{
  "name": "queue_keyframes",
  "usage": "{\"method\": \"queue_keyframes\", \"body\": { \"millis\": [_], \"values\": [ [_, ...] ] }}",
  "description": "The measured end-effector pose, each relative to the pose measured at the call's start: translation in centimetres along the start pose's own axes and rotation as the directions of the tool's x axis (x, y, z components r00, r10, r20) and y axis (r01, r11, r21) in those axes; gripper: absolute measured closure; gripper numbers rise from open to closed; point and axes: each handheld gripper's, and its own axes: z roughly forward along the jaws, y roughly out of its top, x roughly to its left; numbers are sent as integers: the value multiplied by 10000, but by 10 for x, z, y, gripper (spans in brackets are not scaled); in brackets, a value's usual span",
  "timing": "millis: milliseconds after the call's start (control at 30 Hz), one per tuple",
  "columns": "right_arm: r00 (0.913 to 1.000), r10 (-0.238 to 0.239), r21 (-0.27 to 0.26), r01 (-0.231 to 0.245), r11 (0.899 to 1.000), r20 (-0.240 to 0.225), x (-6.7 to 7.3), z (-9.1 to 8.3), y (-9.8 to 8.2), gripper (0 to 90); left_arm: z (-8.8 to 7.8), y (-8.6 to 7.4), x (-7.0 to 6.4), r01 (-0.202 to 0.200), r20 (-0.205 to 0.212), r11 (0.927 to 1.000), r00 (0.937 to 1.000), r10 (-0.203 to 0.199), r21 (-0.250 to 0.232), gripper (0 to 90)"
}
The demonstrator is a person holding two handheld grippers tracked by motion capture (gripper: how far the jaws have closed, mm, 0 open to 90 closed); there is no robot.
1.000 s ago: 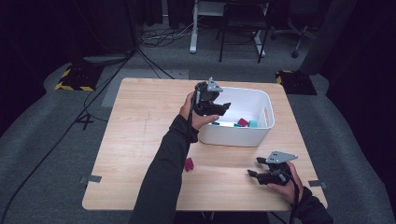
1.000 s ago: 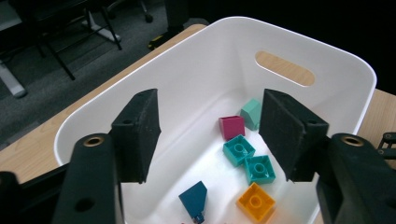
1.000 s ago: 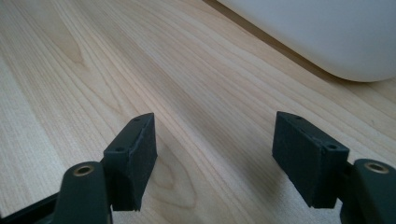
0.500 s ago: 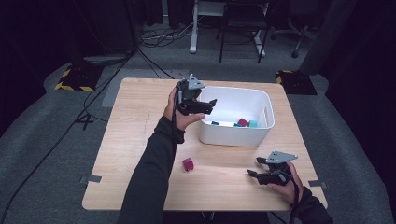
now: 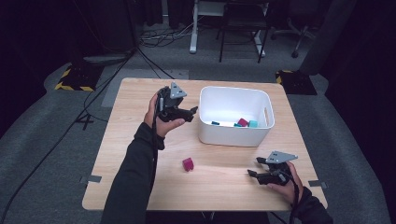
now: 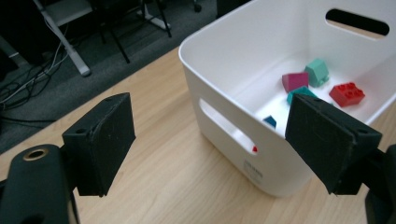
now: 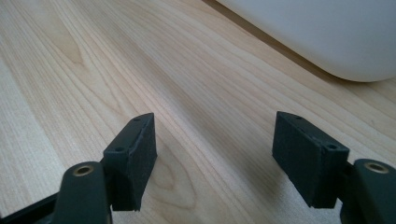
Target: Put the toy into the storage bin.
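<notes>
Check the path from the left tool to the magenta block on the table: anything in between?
Nothing visible. The left tool is open and empty beside the bin, and bare table lies between it and the magenta block.

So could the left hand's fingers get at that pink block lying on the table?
Probably yes: the left gripper is open and holds nothing, and the pink block lies alone on bare table below it, clear of the white bin.

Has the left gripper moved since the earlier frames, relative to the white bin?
Yes. The left gripper has drawn back leftward from over the bin to the table beside its left wall. Its jaws have just been opening, with nothing between them.
</notes>
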Motion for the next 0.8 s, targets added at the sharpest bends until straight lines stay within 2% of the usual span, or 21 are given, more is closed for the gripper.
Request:
{"method": "queue_keyframes", "body": {
  "millis": [167,333,433,667,800],
  "values": [
    [10000,23,-3,-23,10000,7,0,0,0,310,-4,-24,-4,-81,196,9999,9998,78,137,164],
    [10000,2,2,-2,10000,6,0,0,0,310,-7,-47,-10,-180,572,9986,9982,151,500,164],
    [10000,8,3,-8,10000,7,0,0,0,310,-9,-60,-15,-426,679,9961,9970,373,776,166],
    [10000,15,3,-15,10000,7,0,0,0,310,-12,-89,-33,-654,1573,9925,9864,486,1035,168],
    [10000,17,4,-17,10000,9,0,0,0,310,-9,-105,-48,-894,2093,9879,9759,614,1270,170]
  ]
}}
